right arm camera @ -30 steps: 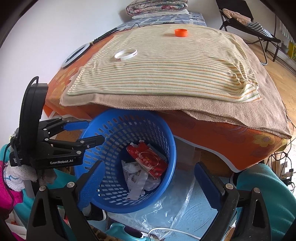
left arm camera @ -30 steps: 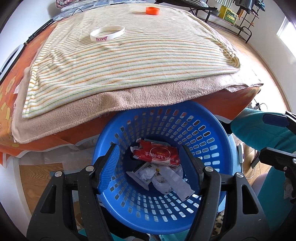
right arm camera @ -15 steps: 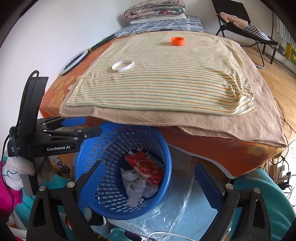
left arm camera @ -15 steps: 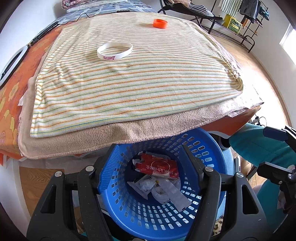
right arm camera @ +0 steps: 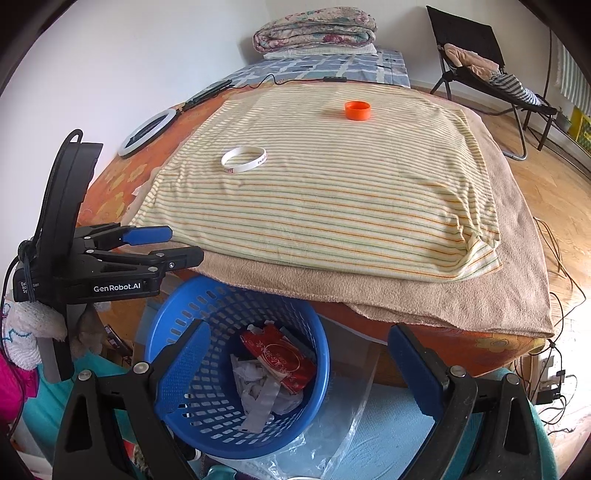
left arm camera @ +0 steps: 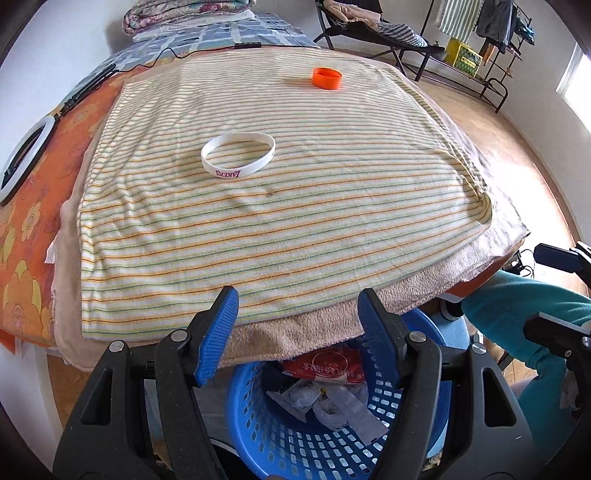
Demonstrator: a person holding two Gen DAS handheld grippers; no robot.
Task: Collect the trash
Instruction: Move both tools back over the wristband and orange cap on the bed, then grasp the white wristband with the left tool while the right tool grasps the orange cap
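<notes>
A blue perforated basket (left arm camera: 303, 443) (right arm camera: 192, 317) stands on the floor at the bed's near edge, holding a red wrapper (right arm camera: 280, 358) and crumpled white paper (right arm camera: 258, 391). On the striped blanket (left arm camera: 295, 192) lie a white wristband (left arm camera: 238, 155) (right arm camera: 243, 159) and an orange bottle cap (left arm camera: 327, 78) (right arm camera: 357, 110). My left gripper (left arm camera: 299, 314) is open and empty above the basket, at the blanket's edge; it also shows in the right wrist view (right arm camera: 181, 245). My right gripper (right arm camera: 299, 350) is open and empty, over the basket's right side.
A tan blanket (right arm camera: 517, 258) lies under the striped one on an orange floral sheet. A ring light (right arm camera: 146, 127) lies at the bed's left side. Folded quilts (right arm camera: 314, 29) sit at the far end. A folding chair (right arm camera: 480, 62) and wooden floor are right. Clear plastic (right arm camera: 332, 435) lies by the basket.
Both grippers have risen and tilted up from the basket toward the bed top. The basket now sits low in both views. Both stay open and empty.
</notes>
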